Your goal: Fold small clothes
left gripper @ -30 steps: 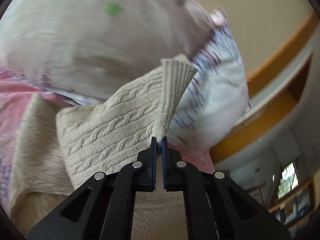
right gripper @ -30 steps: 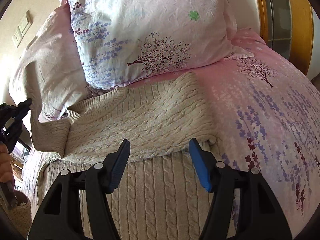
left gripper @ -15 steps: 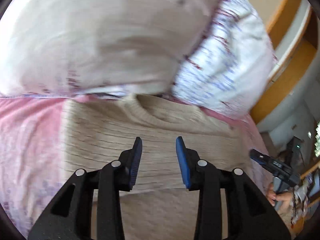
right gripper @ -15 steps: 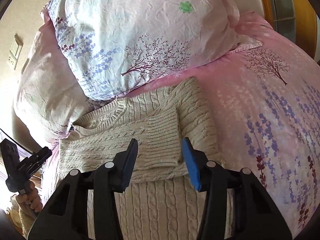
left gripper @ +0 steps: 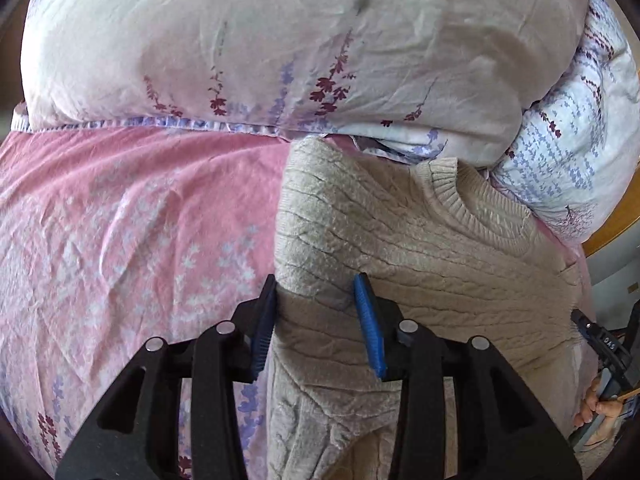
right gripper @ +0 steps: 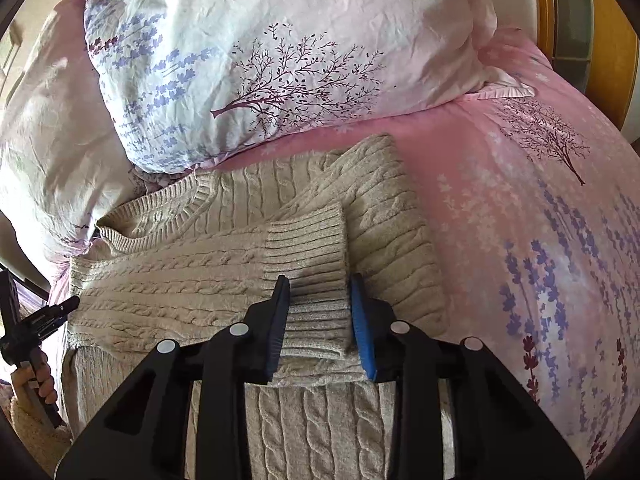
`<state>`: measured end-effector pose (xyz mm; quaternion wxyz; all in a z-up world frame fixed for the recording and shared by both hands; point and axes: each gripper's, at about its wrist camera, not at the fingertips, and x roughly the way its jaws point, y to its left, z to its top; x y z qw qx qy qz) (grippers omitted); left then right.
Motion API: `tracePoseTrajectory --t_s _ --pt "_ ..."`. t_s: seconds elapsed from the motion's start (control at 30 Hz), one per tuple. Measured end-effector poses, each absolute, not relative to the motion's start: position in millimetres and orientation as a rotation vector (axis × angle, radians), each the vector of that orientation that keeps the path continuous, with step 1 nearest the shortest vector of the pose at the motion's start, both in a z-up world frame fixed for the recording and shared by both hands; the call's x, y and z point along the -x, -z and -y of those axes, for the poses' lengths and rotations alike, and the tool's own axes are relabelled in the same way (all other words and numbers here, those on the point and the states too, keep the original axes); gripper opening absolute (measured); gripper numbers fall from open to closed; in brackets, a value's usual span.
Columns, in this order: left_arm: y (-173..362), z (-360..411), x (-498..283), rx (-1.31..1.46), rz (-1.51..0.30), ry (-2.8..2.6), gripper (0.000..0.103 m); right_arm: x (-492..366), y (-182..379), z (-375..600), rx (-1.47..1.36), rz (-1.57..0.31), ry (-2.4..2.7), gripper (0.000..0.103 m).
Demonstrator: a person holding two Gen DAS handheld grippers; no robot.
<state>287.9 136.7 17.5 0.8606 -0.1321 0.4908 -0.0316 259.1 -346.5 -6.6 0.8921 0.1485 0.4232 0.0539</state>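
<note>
Sweater: a beige cable-knit sweater (right gripper: 208, 280) lies flat on the pink bed sheet (right gripper: 520, 208), its ribbed collar (right gripper: 160, 216) toward the head edge of the bed, just under the pillows.
Sleeves: both are folded in over the chest; the ribbed cuff (right gripper: 308, 264) of one lies across the other folded sleeve.
Right gripper: the right gripper (right gripper: 320, 320) hangs low over that cuff with its blue-padded fingers (right gripper: 362, 332) parted, one on each side of the cuff's lower half; nothing is pinched, and I cannot tell whether the pads touch the knit.
Left gripper: the left gripper (left gripper: 316, 320) is spread too, set over the folded side edge of the sweater (left gripper: 360, 240); a fold of knit rises between its fingers (left gripper: 370, 328), not squeezed.
Pillows: a floral pillow (right gripper: 280, 60) rests at the head of the bed touching the collar; a paler one (left gripper: 280, 48) sits beside it.
Bed frame: a strip of wooden frame (right gripper: 608, 40) shows past the far corner of the sheet.
Person: a bare hand (right gripper: 36, 376) grips the left tool's handle off the bed's side edge.
</note>
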Motion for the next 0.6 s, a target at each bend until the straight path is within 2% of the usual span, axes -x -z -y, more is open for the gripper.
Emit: tracePoseTrajectory --t_s 0.03,0.1,0.2,0.37,0.53,0.6 --pt "-17 -135 -289 0.277 -1.022 0.065 0.023 -259 7 345 -0.294 -0.876 -0.112 0.019" --pt "-17 -137 -289 0.308 -0.998 0.078 0.010 -257 5 343 -0.285 -0.864 -0.128 0.011" --pt "-24 -144 -287 0.363 -0.969 0.144 0.008 -250 -12 336 -0.266 -0.798 -0.154 0.008" --pt "-38 -190 -274 0.540 -0.889 0.298 0.008 -228 -52 323 -0.296 -0.586 -0.309 0.008" --pt "-8 -213 -279 0.637 -0.940 0.283 0.007 -257 -7 324 -0.289 -0.792 -0.155 0.008" --pt "-2 -218 -279 0.671 -0.932 0.302 0.007 -256 -2 326 -0.319 -0.792 -0.166 0.008"
